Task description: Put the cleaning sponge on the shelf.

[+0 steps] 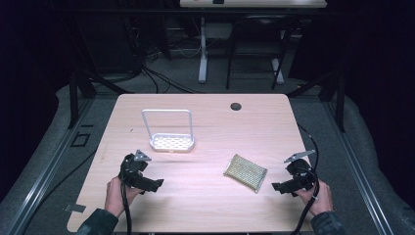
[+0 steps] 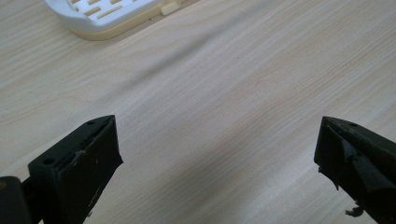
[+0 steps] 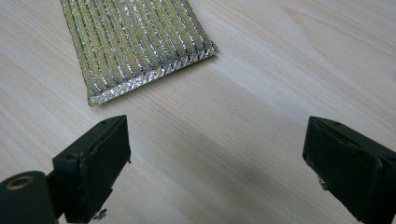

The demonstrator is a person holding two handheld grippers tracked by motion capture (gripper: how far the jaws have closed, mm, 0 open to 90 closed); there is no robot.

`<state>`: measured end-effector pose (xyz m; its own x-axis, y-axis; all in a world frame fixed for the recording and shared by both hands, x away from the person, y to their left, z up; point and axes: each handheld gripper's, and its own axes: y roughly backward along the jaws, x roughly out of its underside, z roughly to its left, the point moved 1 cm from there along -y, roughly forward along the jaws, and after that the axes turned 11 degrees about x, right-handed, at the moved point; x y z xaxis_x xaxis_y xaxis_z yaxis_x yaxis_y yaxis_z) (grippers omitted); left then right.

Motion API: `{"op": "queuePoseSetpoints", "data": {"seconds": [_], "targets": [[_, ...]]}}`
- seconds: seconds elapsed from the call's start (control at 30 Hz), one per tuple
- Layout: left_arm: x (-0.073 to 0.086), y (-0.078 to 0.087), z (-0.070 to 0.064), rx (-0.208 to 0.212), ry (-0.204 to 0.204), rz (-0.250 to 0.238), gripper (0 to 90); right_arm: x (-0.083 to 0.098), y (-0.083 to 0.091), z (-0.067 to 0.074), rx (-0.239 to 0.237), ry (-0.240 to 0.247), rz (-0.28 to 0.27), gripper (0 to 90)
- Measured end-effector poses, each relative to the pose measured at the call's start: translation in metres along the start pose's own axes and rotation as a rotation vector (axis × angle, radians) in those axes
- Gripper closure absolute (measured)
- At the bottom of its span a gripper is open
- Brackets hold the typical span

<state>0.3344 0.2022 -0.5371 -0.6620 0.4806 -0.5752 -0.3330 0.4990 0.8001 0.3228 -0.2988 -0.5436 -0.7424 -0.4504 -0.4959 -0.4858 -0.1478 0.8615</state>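
A gold, shiny scouring pad (image 1: 245, 171) lies flat on the wooden table (image 1: 205, 127), right of centre; in the right gripper view the pad (image 3: 135, 44) is just beyond the jaws. My right gripper (image 1: 275, 187) is held low to the pad's right, open and empty (image 3: 217, 163). A white slotted rack (image 1: 171, 142) with a tall wire loop handle stands left of centre. My left gripper (image 1: 157, 185) hovers in front of it, open with bare wood between its jaws (image 2: 217, 163); the rack's edge (image 2: 109, 16) shows at the top of the left gripper view.
A dark round cable hole (image 1: 236, 106) sits near the table's far edge. Beyond the table are desk legs and cables on a dark floor. Metal rails run along both sides of the table.
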Motion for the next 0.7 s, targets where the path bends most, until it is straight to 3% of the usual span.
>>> {"op": "queuePoseSetpoints", "data": {"seconds": [0.07,0.4,0.7], "targets": [[-0.001,-0.001,0.000,0.002,0.000,0.000,0.1,-0.001,0.000,-0.001,0.000,0.013,0.000,7.9],[-0.008,-0.005,-0.011,0.037,-0.036,-0.003,0.1,-0.001,-0.002,-0.001,-0.014,-0.011,0.000,9.5],[-0.022,-0.014,-0.032,0.081,-0.094,-0.005,0.1,-0.003,-0.001,-0.004,-0.017,-0.019,-0.017,9.5]]}}
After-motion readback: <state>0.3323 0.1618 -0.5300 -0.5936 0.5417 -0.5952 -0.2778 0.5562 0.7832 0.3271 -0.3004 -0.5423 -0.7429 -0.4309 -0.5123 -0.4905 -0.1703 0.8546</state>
